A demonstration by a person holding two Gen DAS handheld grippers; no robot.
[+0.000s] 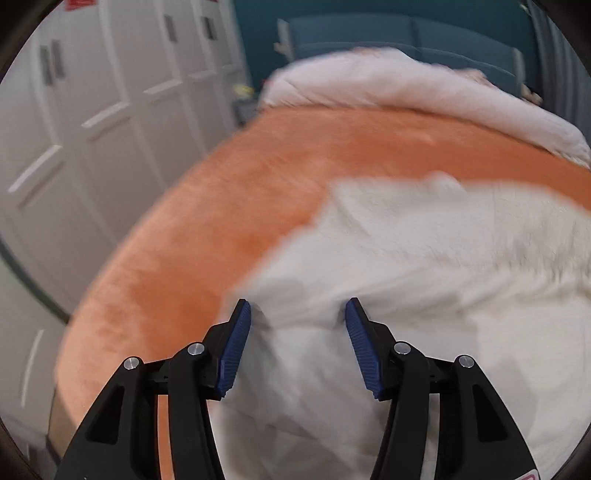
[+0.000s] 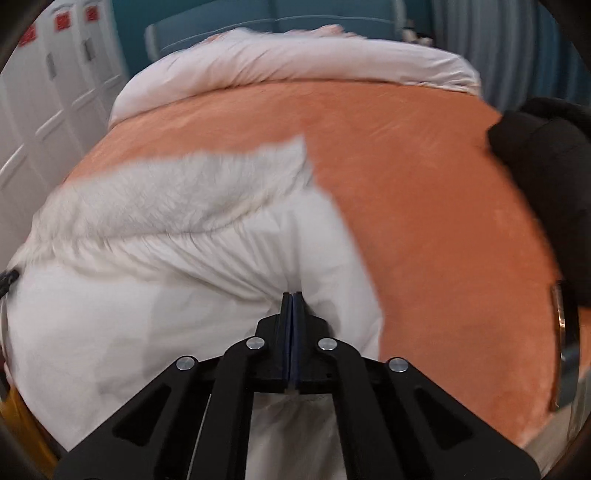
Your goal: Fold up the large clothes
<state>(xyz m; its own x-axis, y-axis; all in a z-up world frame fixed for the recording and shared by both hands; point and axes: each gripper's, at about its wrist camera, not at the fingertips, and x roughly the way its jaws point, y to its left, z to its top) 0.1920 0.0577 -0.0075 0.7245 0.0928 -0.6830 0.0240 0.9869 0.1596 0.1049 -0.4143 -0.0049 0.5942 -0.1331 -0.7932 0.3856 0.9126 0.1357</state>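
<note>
A large white garment [image 1: 424,258] with a furry trim [image 2: 177,192] lies spread on an orange bed cover [image 1: 229,206]. My left gripper [image 1: 298,304] hovers over the garment's left part, open, with its blue pads [image 1: 236,343] wide apart and pressing on nothing. My right gripper [image 2: 293,295] is shut, and the white fabric [image 2: 229,273] bunches in creases that run into its tips, so it pinches a fold near the garment's right edge. Both views are blurred.
A pale rolled duvet [image 1: 388,85] lies across the far end of the bed. White cupboard doors [image 1: 81,140] stand on the left, teal upholstery [image 1: 406,33] behind. A black bundle [image 2: 550,177] with a strap and buckle [image 2: 561,332] sits at the bed's right edge.
</note>
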